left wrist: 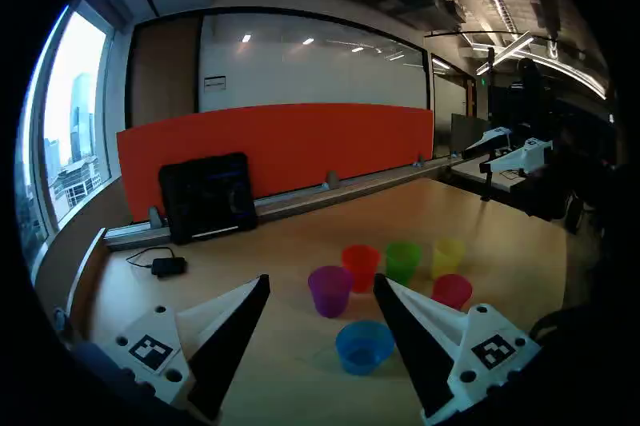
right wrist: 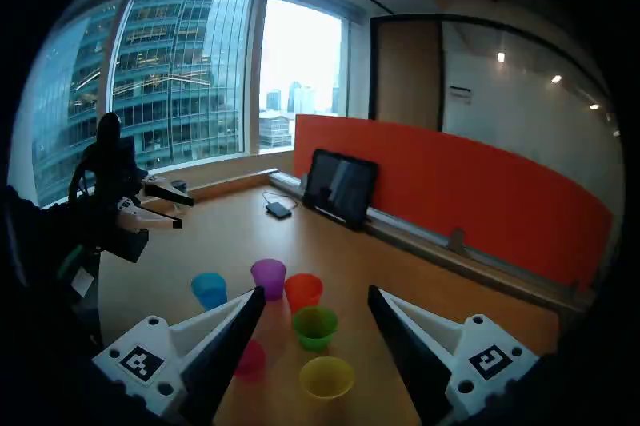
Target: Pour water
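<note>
Several small plastic cups stand upright in a loose cluster on the wooden table (left wrist: 280,378). Purple (left wrist: 330,290), red (left wrist: 361,266), green (left wrist: 402,260), yellow (left wrist: 447,256), pink (left wrist: 452,290) and blue (left wrist: 364,346) cups lie ahead of my left gripper (left wrist: 320,278). It is open above the table, with the blue cup nearest, low between its fingers and untouched. My right gripper (right wrist: 314,290) is also open and holds nothing. It hovers over the green (right wrist: 314,327), yellow (right wrist: 326,378) and pink (right wrist: 250,360) cups, with the red (right wrist: 303,292), purple (right wrist: 268,277) and blue (right wrist: 210,290) cups beyond.
A dark tablet (left wrist: 208,197) leans against the orange partition (left wrist: 320,146) at the table's far edge, with a small black adapter and cable (left wrist: 169,266) beside it. Large windows (right wrist: 176,90) line one side. A person's dark sleeve (right wrist: 48,242) holds the left gripper (right wrist: 186,212).
</note>
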Available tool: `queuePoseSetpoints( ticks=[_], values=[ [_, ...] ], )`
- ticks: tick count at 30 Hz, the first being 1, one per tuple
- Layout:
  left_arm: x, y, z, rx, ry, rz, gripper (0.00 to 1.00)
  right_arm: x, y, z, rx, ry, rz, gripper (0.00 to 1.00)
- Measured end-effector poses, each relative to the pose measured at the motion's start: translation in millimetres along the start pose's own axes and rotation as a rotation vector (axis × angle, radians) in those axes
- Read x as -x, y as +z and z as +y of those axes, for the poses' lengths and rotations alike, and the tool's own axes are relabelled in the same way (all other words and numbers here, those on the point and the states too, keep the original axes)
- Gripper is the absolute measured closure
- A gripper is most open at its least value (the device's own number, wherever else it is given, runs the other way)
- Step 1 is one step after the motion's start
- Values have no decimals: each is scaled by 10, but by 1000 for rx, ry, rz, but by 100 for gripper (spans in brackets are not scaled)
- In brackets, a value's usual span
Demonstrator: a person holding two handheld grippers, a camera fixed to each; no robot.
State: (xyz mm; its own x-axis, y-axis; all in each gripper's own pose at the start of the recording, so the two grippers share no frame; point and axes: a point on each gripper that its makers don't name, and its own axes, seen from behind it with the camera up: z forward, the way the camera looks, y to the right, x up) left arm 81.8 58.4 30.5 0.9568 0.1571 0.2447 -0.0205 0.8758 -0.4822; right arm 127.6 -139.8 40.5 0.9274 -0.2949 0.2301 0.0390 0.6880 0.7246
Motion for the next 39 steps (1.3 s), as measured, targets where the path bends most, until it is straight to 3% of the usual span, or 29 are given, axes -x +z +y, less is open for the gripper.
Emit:
queuePoseSetpoints(
  ticks=[18,39],
  values=[
    [502,130,120,22,24,-88,3,315,310,108,-38,-2,-105,0],
    [984,218,426,85,57,-192,3,647,654,167,-70,-18,-191,0]
  ],
)
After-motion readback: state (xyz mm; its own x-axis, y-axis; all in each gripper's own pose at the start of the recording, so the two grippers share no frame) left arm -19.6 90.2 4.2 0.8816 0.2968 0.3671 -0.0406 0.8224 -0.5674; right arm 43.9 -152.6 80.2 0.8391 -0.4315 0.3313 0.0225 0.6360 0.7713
